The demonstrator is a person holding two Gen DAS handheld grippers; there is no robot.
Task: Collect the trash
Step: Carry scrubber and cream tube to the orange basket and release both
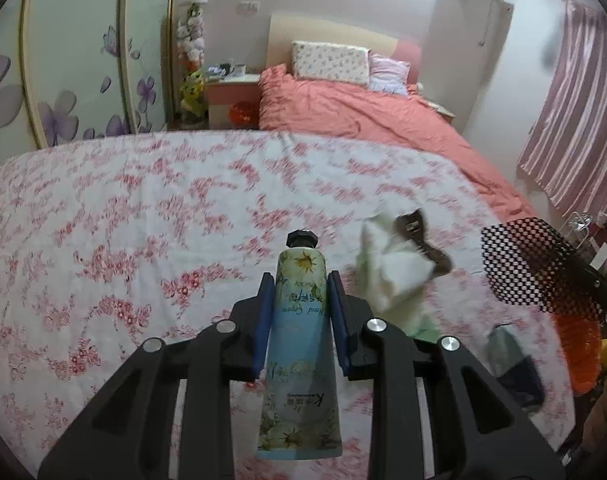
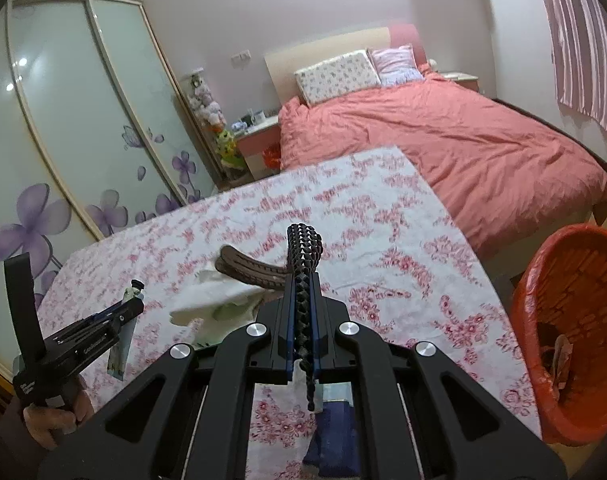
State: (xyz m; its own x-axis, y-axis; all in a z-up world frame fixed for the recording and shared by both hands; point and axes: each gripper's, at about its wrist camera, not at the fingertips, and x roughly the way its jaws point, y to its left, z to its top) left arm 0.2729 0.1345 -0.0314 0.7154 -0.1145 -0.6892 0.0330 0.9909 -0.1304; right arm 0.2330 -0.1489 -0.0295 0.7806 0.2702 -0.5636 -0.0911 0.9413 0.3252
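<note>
So the landmark here is the table covered in a white cloth with pink flower print [image 1: 143, 208]; the left gripper [image 1: 301, 300] hangs over its near side with its blue pads pressed onto a soft plastic hand cream tube with a sunflower print and a black screw cap [image 1: 299, 340], cap pointing away from the camera, tube lifted off the cloth (you can see the same tube poking out of that gripper from the right wrist view too [image 2: 121, 344]); the right gripper [image 2: 303, 312] is over the table's right part and is squeezed tight on a black perforated mesh piece [image 2: 303, 264], which sticks out past the fingertips; lying on the cloth between the two grippers is a crumpled white tissue wad [image 1: 391, 276] with a brown ridged curved thing [image 2: 251, 272] touching it on the far side (can't tell what that one actually is, it's blurry); just off the table's right edge stands an orange-red plastic bin with a liner [image 2: 563, 320], with some scraps already at the bottom; beyond the table's far edge is a bed with a salmon pink cover [image 2: 443, 140].
</note>
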